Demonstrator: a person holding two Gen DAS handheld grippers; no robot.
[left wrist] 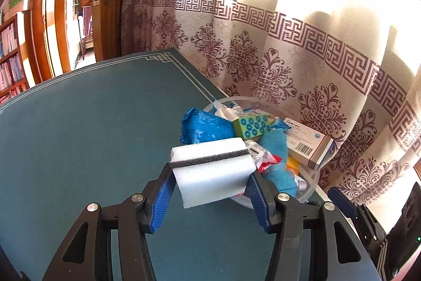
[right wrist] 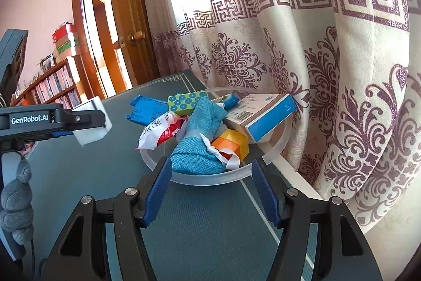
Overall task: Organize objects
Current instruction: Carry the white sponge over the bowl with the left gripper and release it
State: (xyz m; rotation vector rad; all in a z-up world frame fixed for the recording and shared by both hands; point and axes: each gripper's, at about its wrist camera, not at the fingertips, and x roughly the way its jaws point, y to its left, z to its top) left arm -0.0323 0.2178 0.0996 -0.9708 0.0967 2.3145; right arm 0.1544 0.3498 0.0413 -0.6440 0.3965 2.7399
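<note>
My left gripper (left wrist: 211,175) is shut on a white sponge with a dark stripe (left wrist: 210,170), held above the green table just left of a clear plastic bowl (left wrist: 307,191). The right wrist view shows the same sponge (right wrist: 92,120) in the left gripper's fingers (right wrist: 79,120) at the left. The bowl (right wrist: 210,178) is heaped with a blue cloth (right wrist: 197,152), a blue packet (right wrist: 147,109), a green dotted box (right wrist: 186,102), a white and blue box (right wrist: 263,112), an orange box (right wrist: 234,144) and a white and red bag (right wrist: 160,131). My right gripper (right wrist: 210,173) stands open at the bowl's near rim, holding nothing.
The green table mat (left wrist: 92,136) stretches left of the bowl. A patterned curtain (right wrist: 342,70) hangs close behind and to the right of the bowl. A wooden door (right wrist: 126,17) and bookshelves (right wrist: 52,88) stand beyond the table's far edge.
</note>
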